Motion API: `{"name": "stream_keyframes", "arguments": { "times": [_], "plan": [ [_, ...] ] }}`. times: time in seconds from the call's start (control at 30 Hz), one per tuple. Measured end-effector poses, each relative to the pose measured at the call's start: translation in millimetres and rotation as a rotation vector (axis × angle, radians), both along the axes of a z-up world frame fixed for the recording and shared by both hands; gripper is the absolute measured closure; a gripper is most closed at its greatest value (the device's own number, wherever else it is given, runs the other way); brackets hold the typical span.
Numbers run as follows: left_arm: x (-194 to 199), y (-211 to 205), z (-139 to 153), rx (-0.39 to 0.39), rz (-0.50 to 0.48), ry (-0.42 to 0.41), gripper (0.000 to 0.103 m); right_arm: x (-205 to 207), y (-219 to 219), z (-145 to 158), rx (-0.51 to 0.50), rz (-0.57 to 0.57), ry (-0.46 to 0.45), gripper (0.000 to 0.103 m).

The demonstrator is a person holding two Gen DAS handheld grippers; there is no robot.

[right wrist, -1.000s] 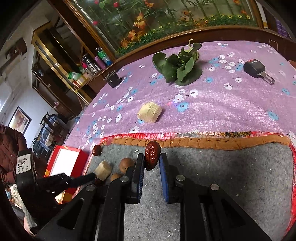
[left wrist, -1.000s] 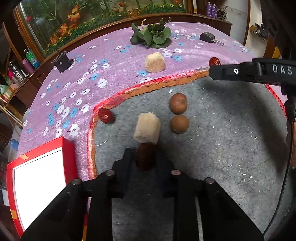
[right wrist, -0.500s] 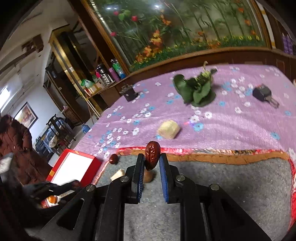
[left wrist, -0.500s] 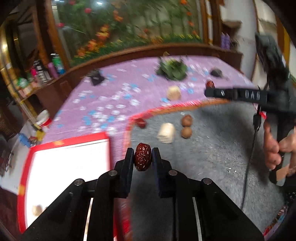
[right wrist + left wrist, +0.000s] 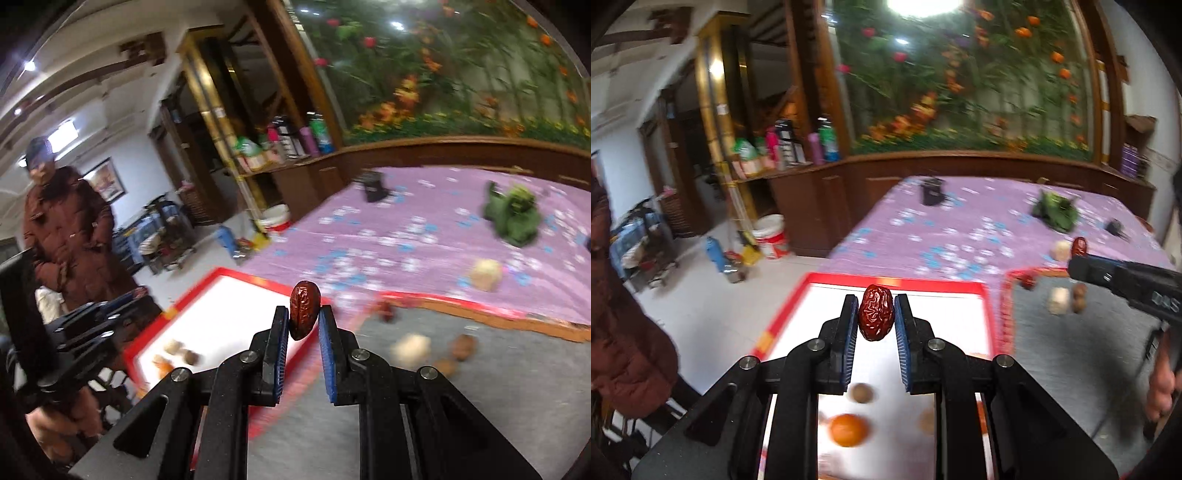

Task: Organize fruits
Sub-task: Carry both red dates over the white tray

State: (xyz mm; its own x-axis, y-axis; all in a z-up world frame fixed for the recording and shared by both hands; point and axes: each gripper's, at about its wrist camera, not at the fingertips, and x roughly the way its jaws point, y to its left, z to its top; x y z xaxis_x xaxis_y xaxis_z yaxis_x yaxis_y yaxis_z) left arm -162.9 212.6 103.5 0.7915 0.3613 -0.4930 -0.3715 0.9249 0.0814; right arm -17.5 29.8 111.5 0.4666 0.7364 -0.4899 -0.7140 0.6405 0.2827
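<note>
Each claw carries a red date; the left claw grips its date by the flanks, long axis upright, and the right claw pinches a second date the same way, tip poking above the blue pads; the relation that matters is date to tray: in the left wrist view the red-rimmed white tray fills the centre and bottom of the frame, right behind and under the left date, so the left hand seems nearer to a drop; in the right wrist view the tray sits lower left of the date, with the left claw at the far left, so the right hand likely has to travel leftward; the dates look wrinkled, glossy, oval and firm; the tray floor is smooth and flat, holding an orange and small brown round fruits; more fruit waits on the felt-like grey mat of the worktop, beside a purple flowered cloth
</note>
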Motion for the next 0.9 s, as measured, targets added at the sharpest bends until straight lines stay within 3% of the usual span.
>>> {"name": "stream_keyframes", "arguments": {
  "times": [0.1, 0.33, 0.9],
  "plan": [
    [-3.4, 18.0, -8.3, -0.006, 0.045, -0.009, 0.086, -21.7, 31.1, -2.5, 0.005, 0.027, -0.049, 0.087],
    [-3.3, 37.3, -23.8, -0.037, 0.073, 0.001, 0.086, -46.9, 80.8, -31.1, -0.049, 0.104, 0.011, 0.087],
    [-5.3, 49.6, -42.6, -0.066, 0.086, 0.037, 0.086, -43.9, 97.4, -64.9, -0.134, 0.105, 0.034, 0.087]
  ]
}}
